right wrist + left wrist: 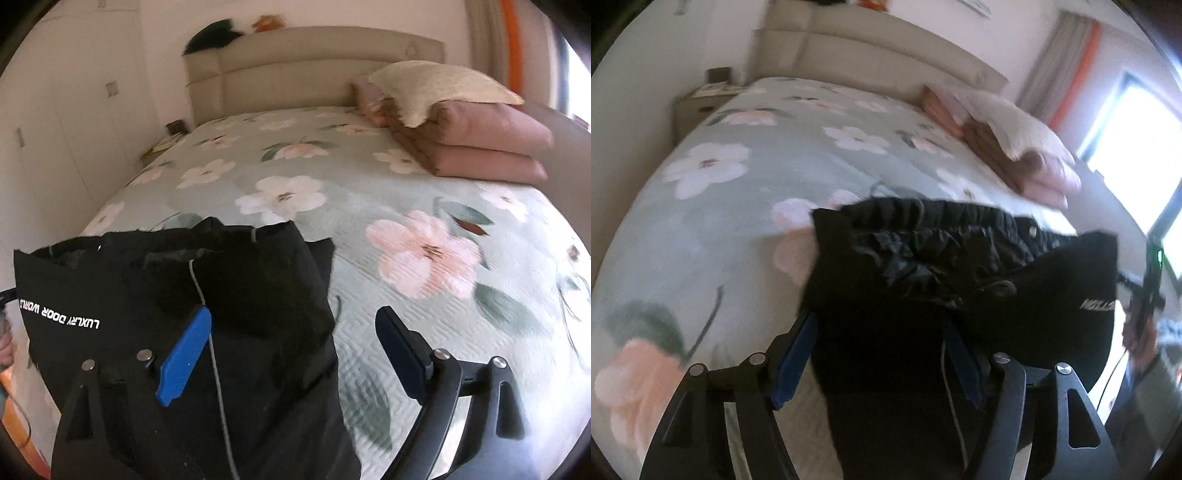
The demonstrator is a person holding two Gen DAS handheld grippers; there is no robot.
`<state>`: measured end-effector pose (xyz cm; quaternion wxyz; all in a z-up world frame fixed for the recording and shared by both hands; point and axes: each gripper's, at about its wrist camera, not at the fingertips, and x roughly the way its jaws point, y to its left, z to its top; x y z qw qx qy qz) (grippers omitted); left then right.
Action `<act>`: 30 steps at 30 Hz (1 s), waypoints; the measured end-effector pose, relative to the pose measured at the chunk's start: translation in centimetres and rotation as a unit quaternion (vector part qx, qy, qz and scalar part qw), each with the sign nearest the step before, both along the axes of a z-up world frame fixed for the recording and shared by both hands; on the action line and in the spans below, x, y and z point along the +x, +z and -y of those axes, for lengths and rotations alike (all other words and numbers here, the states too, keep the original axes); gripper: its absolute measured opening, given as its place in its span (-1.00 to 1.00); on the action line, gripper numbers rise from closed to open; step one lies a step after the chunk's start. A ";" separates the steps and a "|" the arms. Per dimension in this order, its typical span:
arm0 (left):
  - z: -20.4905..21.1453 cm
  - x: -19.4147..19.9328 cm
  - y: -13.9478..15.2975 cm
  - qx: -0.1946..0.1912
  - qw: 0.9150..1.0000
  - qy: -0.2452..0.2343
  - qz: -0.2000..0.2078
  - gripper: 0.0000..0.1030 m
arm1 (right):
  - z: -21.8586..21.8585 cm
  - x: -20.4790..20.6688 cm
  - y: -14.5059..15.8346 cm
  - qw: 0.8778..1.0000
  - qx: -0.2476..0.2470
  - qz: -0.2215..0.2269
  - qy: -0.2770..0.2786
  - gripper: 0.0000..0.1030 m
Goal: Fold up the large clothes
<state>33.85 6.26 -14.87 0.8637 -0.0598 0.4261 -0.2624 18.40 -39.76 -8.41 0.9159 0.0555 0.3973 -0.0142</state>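
A black garment (923, 280) with an elastic waistband, a grey drawstring and white lettering lies at the near edge of a bed with a green floral cover (757, 177). In the left wrist view my left gripper (879, 332) is open, its blue-padded fingers (794, 354) spread to either side of the cloth, which bunches between them. In the right wrist view the garment (229, 295) fills the lower left. My right gripper (291, 325) is open: its left finger (184, 358) rests over the black cloth and its right finger (402, 350) is over the bare cover (406, 184).
Folded pink quilts (480, 147) with a cream pillow (436, 88) on top are stacked at the far right of the bed. A beige headboard (314, 66) stands behind. A nightstand (698, 103) is at the far left, a bright window (1134, 133) at the right.
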 end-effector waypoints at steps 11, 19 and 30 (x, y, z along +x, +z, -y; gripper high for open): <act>0.4 4.7 -3.8 -0.100 0.994 -0.011 -0.044 -0.03 | 1.0 6.9 -5.8 0.993 0.054 -0.067 0.079 -0.23; -0.8 1.6 2.5 -0.085 0.995 0.034 0.047 -0.93 | -2.3 1.8 1.7 0.990 -0.130 0.046 0.028 -0.71; -2.8 7.8 4.5 -0.094 0.991 0.091 0.008 -0.82 | -4.3 10.4 3.0 0.977 -0.211 0.030 -0.010 -0.72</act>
